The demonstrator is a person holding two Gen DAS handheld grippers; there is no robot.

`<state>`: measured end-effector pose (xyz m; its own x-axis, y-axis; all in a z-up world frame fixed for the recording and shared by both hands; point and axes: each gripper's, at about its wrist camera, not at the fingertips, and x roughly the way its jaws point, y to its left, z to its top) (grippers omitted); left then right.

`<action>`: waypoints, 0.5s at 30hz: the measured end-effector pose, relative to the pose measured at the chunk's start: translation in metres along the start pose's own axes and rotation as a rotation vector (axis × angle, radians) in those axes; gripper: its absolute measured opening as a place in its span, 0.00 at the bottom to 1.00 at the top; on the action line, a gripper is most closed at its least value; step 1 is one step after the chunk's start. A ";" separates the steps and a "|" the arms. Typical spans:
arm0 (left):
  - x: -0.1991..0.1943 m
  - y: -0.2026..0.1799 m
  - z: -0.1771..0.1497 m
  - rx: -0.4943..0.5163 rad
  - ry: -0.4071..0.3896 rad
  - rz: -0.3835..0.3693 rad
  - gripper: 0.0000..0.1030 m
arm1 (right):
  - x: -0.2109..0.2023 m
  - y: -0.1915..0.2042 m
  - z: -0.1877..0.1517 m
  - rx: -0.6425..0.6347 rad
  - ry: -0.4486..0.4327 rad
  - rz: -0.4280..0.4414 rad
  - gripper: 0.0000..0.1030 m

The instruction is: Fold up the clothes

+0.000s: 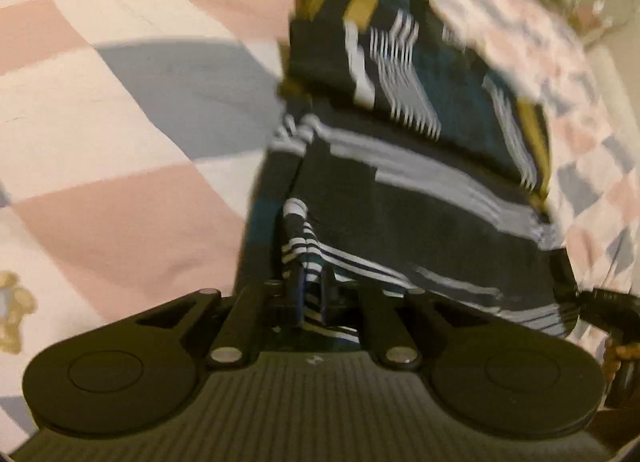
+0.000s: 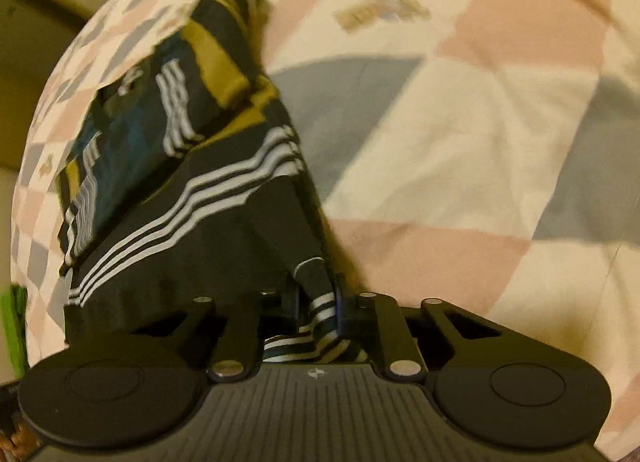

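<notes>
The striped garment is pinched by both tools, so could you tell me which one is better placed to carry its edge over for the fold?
Neither clearly: the left tool and right tool each clamp the striped garment; likely move both together.

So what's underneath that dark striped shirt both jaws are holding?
The pink, grey and cream checked bedspread shows all around the dark striped shirt. Whatever lies directly beneath the shirt is covered by the fabric.
</notes>
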<state>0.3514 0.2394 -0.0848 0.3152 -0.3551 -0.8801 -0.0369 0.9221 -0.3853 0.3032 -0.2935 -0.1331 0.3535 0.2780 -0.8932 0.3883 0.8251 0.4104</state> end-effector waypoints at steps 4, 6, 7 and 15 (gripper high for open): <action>-0.032 0.002 -0.005 0.015 -0.104 0.015 0.05 | -0.037 0.017 0.006 -0.103 -0.101 0.082 0.13; -0.017 0.005 -0.006 0.019 -0.083 0.046 0.05 | -0.042 0.018 0.012 -0.114 -0.122 0.095 0.13; -0.005 0.006 -0.008 0.026 -0.066 0.059 0.06 | -0.034 0.014 0.013 -0.104 -0.111 0.072 0.12; 0.031 -0.008 0.000 0.081 0.017 0.127 0.36 | 0.005 -0.003 0.016 -0.064 -0.038 -0.031 0.38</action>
<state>0.3611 0.2207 -0.1086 0.2970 -0.2369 -0.9250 0.0018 0.9689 -0.2476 0.3178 -0.3021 -0.1360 0.3748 0.2340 -0.8971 0.3450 0.8629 0.3692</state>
